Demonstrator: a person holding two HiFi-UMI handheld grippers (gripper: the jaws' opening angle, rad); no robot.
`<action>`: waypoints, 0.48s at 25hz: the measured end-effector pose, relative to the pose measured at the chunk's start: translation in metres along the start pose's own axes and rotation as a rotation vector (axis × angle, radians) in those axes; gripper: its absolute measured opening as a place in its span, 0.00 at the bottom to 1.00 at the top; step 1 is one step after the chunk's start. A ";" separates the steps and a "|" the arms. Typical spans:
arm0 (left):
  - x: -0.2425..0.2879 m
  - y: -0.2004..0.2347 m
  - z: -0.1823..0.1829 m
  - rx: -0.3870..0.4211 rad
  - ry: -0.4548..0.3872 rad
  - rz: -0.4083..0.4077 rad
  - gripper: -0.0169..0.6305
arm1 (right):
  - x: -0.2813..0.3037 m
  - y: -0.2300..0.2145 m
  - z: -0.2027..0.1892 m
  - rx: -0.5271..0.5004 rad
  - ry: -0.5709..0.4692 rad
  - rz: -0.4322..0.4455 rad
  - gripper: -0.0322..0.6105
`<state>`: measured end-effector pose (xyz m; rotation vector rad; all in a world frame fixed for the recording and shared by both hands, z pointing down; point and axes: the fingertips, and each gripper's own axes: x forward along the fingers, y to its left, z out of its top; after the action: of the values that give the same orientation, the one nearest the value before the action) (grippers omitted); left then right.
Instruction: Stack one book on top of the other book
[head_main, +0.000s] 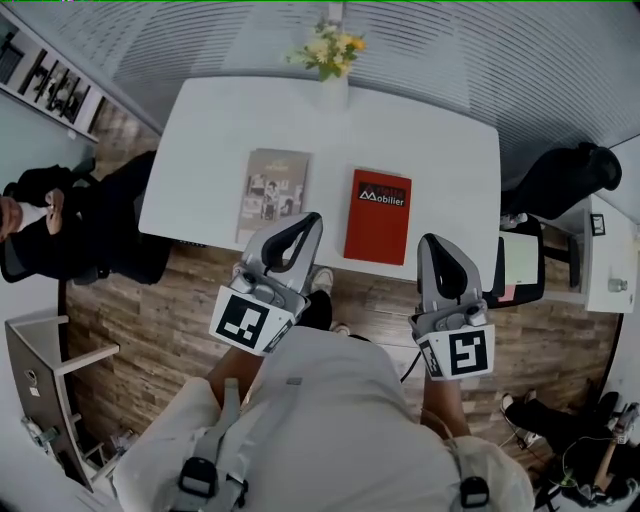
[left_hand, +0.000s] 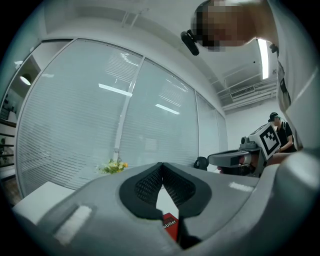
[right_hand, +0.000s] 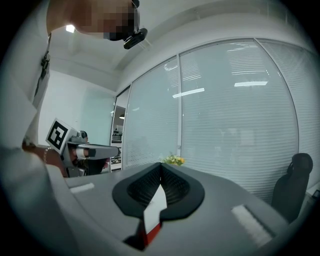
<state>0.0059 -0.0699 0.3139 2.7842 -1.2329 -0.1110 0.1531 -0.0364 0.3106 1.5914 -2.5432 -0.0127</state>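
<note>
On the white table lie two books side by side. A beige-grey book is on the left and a red book on the right. My left gripper is shut and empty, and hovers at the table's near edge between the two books. My right gripper is shut and empty too, just off the near edge, right of the red book. In the left gripper view the jaws meet, with a strip of the red book below them. The right gripper's jaws also meet over the red book.
A vase of yellow flowers stands at the table's far edge. A person in black sits at the left. A black chair and a white side unit are on the right. The floor near me is wood.
</note>
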 end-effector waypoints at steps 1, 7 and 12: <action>0.004 0.008 0.000 -0.004 0.001 0.002 0.03 | 0.008 0.000 0.001 -0.001 0.001 0.000 0.06; 0.026 0.040 -0.001 -0.017 0.004 -0.017 0.03 | 0.046 -0.006 0.007 -0.012 0.008 -0.014 0.06; 0.041 0.049 0.000 -0.019 0.003 -0.035 0.03 | 0.061 -0.011 0.008 -0.014 0.008 -0.019 0.06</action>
<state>-0.0023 -0.1328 0.3183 2.7899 -1.1763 -0.1203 0.1353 -0.0963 0.3088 1.6074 -2.5167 -0.0264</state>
